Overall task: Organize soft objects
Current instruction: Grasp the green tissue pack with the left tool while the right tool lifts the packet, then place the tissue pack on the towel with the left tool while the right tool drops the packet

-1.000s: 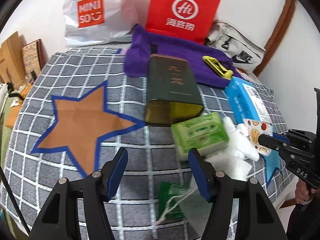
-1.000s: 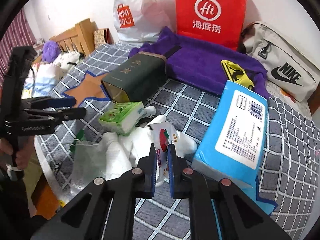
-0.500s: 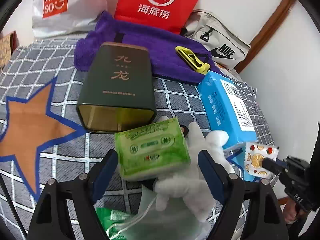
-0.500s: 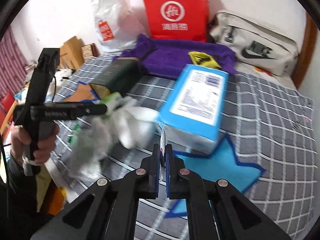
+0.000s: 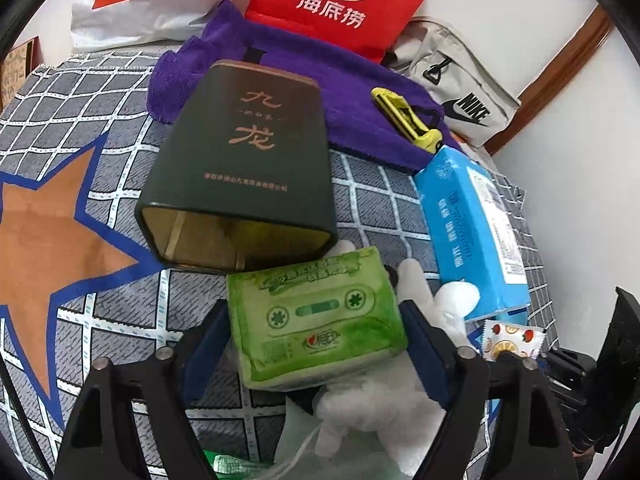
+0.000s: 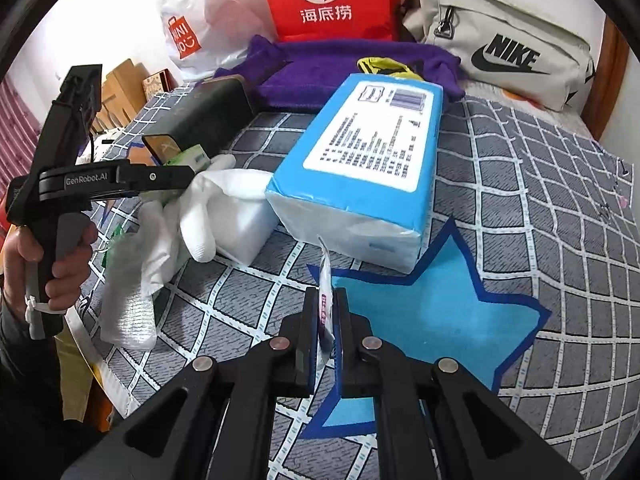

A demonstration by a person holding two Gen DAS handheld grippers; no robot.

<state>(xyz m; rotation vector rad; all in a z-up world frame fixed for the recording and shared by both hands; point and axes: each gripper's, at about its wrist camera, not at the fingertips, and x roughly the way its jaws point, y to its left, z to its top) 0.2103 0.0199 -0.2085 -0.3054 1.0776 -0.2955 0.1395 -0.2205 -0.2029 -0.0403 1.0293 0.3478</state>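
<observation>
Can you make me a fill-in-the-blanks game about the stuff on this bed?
1. The right gripper is pinching a flat fruit-print ____.
2. The green tissue pack, printed like a cassette, sits between the fingers of the ____ gripper, whose jaws are closing.
3. The dark green tin lies on its side with its ____ end facing the left wrist camera.
4. The star under the right gripper is coloured ____.

Missing words: packet; left; open; blue
</observation>
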